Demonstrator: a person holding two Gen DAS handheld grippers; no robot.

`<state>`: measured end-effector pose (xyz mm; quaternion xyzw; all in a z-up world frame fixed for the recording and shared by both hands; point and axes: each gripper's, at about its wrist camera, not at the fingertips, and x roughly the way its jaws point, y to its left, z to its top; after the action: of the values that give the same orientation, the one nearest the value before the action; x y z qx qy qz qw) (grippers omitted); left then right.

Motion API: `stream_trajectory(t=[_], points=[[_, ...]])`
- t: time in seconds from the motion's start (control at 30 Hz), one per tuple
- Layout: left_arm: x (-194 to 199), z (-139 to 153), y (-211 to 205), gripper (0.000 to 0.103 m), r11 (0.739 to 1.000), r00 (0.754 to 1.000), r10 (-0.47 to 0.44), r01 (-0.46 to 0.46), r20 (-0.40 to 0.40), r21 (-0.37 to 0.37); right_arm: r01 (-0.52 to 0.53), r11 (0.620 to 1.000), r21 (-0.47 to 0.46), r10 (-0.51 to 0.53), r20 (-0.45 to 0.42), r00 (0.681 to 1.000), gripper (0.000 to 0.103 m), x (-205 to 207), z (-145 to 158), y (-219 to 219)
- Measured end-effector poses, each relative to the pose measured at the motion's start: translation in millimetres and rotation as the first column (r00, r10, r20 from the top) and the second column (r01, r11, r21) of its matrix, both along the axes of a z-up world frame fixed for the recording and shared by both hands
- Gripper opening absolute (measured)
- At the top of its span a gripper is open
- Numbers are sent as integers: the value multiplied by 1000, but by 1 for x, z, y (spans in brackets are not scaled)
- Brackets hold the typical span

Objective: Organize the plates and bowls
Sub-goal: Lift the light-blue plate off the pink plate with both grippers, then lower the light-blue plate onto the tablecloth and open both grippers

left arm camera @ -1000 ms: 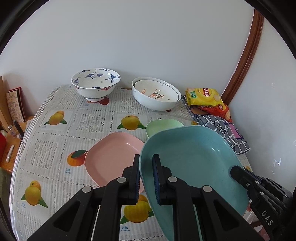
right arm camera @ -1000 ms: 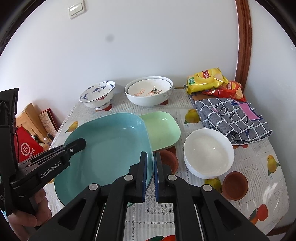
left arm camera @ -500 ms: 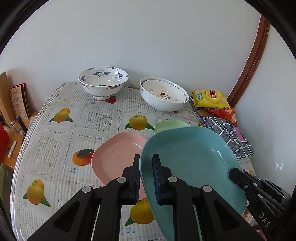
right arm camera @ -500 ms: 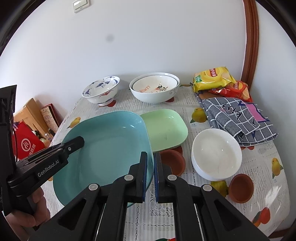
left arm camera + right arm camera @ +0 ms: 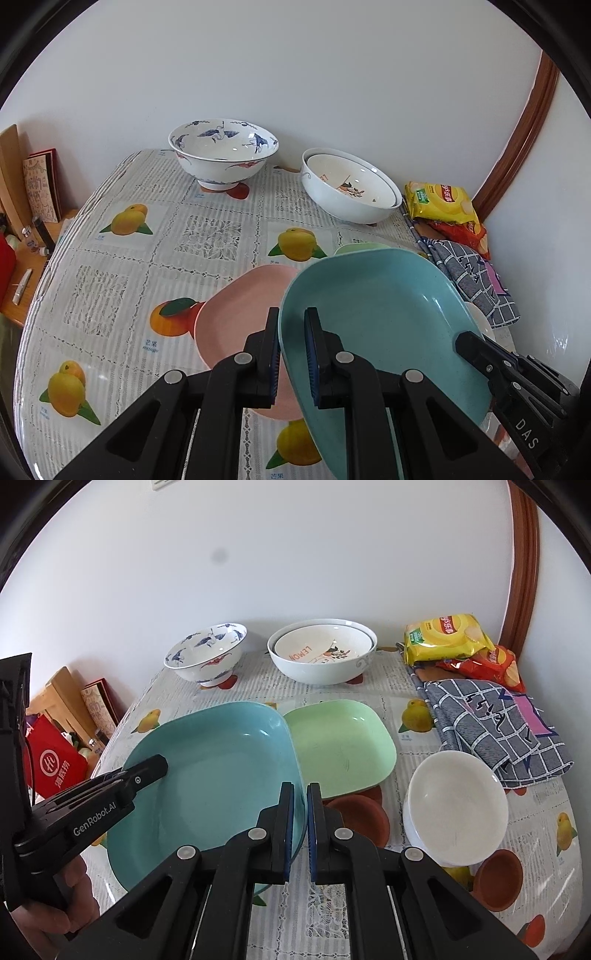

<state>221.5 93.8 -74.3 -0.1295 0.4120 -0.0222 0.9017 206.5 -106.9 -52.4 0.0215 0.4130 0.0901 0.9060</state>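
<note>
Teal plate carried by both tools, not yet set down

Left wrist view: the left tool pinches the near rim of the teal plate, held tilted above the pink plate at the desk's middle; the right tool grips its far rim. Two nested white bowls and a blue-patterned bowl stand along the back edge. Right wrist view: the right tool is pressed on the plate's edge, just beside the green plate; a white bowl sits near the right edge. Judged so, one pair is nested, and plates and loose bowls remain unstacked.
</note>
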Motion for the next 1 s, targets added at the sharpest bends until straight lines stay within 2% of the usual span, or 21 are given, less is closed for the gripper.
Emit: stream_trajectory(t=[0.33,0.53,0.77,1.0], points=[[11,-31,26,12,999,996,54,-54,-70,3,-64,998,1,64,-74,995,7,22,-38,24],[17,-46,39,12,996,990,91,-88,-107,31,-107,994,-14,105,-113,988,7,35,-56,44],[26,-53,40,12,995,989,94,-89,-112,54,-129,991,-20,125,-150,981,7,52,-74,52],[33,-61,39,12,995,989,92,-86,-119,52,-145,988,-49,137,-143,980,9,68,-80,54]])
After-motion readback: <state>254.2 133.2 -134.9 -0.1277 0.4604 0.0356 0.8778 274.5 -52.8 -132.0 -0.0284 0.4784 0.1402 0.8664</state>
